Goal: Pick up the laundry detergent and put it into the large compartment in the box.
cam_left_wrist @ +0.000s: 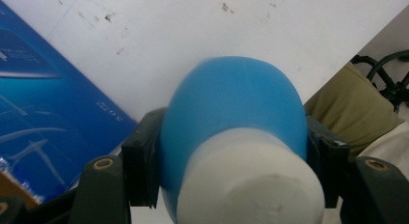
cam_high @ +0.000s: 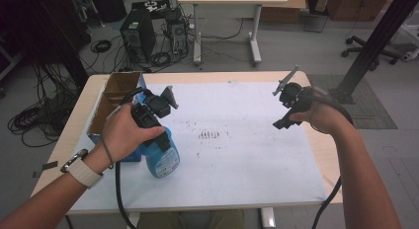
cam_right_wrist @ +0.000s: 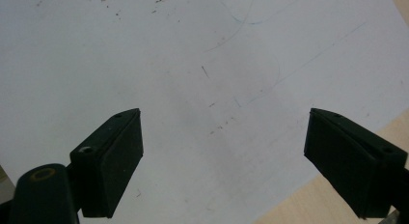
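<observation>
A blue plastic bottle [cam_high: 164, 161] with a white cap [cam_left_wrist: 251, 185] is at the left of the white sheet [cam_high: 247, 155]. My left gripper [cam_high: 159, 139] is shut on its neck, just below the cap. In the left gripper view the black pads [cam_left_wrist: 141, 171] press on both sides of the blue bottle [cam_left_wrist: 231, 103], which points down at the sheet. Whether its base rests on the table I cannot tell. My right gripper [cam_high: 285, 103] hangs over the sheet's far right part. Its jaws stand wide apart, and my right gripper [cam_right_wrist: 224, 156] holds nothing.
An open cardboard box [cam_high: 118, 93] with a blue printed side [cam_left_wrist: 48, 122] stands at the table's left edge, right behind the bottle. The wooden table edge [cam_right_wrist: 308, 204] runs close to the right gripper. The person's trouser leg [cam_left_wrist: 347, 108] sits at the near edge.
</observation>
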The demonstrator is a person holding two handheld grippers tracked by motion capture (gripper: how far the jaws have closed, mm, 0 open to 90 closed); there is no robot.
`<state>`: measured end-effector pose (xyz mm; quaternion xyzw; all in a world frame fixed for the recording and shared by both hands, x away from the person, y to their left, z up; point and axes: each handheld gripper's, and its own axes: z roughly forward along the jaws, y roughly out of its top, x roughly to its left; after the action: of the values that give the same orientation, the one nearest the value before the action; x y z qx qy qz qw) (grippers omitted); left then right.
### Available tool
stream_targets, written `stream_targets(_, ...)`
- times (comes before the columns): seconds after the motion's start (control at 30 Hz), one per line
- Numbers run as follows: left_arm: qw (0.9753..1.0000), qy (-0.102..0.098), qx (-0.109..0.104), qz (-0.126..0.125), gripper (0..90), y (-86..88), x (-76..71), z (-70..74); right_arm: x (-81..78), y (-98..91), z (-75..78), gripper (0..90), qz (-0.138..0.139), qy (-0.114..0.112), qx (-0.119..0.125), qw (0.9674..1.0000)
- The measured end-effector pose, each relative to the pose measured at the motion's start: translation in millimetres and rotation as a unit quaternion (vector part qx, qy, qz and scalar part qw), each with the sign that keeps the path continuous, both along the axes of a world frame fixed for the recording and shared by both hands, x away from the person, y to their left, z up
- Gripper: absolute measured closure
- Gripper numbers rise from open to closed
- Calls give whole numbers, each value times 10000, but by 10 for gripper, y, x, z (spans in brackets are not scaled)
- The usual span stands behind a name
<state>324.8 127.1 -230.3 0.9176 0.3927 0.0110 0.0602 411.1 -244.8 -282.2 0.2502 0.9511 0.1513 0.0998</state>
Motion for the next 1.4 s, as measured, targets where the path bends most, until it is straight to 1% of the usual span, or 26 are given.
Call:
stream_targets(0.13, 10000, -28, 18, 27, 369, 9, 2, 89, 3, 17, -5, 139, 28, 14, -7, 10000)
stream_targets(0.17, 10000, -60, -2, 20, 369, 12, 2, 115, 5, 20, -5, 139, 37, 13, -16, 10000)
stream_targets(0.27, 9999, -46, -43, 83, 370, 39, 14, 184, 9, 28, -6, 139, 54, 14, -6, 10000)
stream_targets(0.4, 9999, -70, 18, 132, 370, 45, 8, 275, 11, 34, -6, 139, 66, 11, -7, 10000)
stream_targets(0.47, 9998, -94, 20, 186, 370, 41, 9, 316, 13, 36, -3, 139, 66, 13, -8, 10000)
stream_targets(0.57, 9996, -60, 16, 276, 370, 52, 24, 400, 18, 46, 6, 139, 80, 5, -4, 10000)
stream_targets(0.67, 9994, -70, -9, 345, 370, 61, 22, 472, 21, 54, 12, 139, 88, 0, 4, 10000)
stream_targets(0.87, 9987, -63, -33, 499, 370, 95, 34, 602, 27, 53, 6, 139, 118, 11, 1, 9999)
stream_targets(0.9, 9986, -87, -46, 524, 370, 103, 38, 635, 27, 53, 6, 139, 118, 9, 0, 9999)
stream_targets(1.07, 9982, -140, 16, 576, 370, 114, 30, 734, 27, 47, 6, 139, 118, 15, 2, 9999)
stream_targets(1.3, 9973, -147, 6, 722, 370, 152, 34, 890, 31, 46, 11, 139, 133, 6, 11, 9999)
stream_targets(1.33, 9972, -113, 17, 739, 370, 161, 39, 911, 32, 47, 12, 139, 131, 6, 10, 9999)
stream_targets(1.4, 9968, -149, -2, 788, 370, 172, 39, 947, 33, 52, 11, 139, 136, 2, 10, 9999)
